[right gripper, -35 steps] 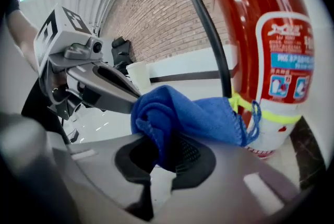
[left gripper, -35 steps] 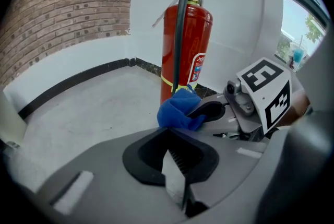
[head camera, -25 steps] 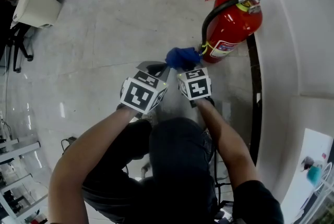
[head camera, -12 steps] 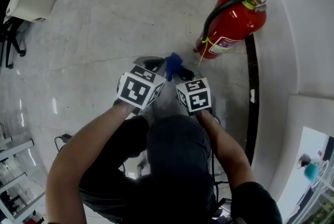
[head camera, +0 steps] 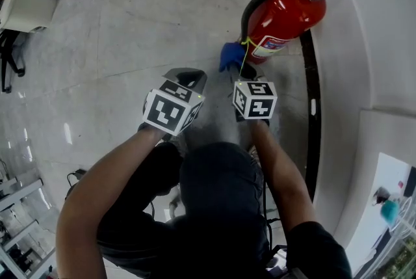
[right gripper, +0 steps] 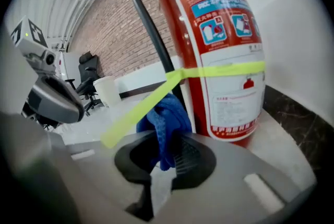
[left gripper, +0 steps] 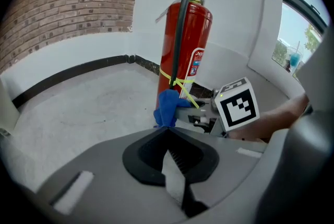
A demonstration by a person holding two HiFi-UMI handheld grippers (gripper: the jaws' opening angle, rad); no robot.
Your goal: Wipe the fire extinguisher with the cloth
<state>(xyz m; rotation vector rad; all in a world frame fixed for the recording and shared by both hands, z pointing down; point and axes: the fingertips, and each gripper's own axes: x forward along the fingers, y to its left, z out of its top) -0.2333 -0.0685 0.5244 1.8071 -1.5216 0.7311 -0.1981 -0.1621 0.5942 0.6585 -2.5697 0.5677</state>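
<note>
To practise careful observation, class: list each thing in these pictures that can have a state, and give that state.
fire extinguisher: upright on the floor, by the wall.
blue cloth: bunched, gripped.
right claw: shut on the blue cloth.
left claw: shut, empty.

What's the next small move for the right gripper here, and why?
Probably push the cloth forward onto the extinguisher's lower body and begin a wiping stroke. The right gripper is shut on the cloth, which sits right beside the red cylinder, low down. I cannot tell whether it already touches.
</note>
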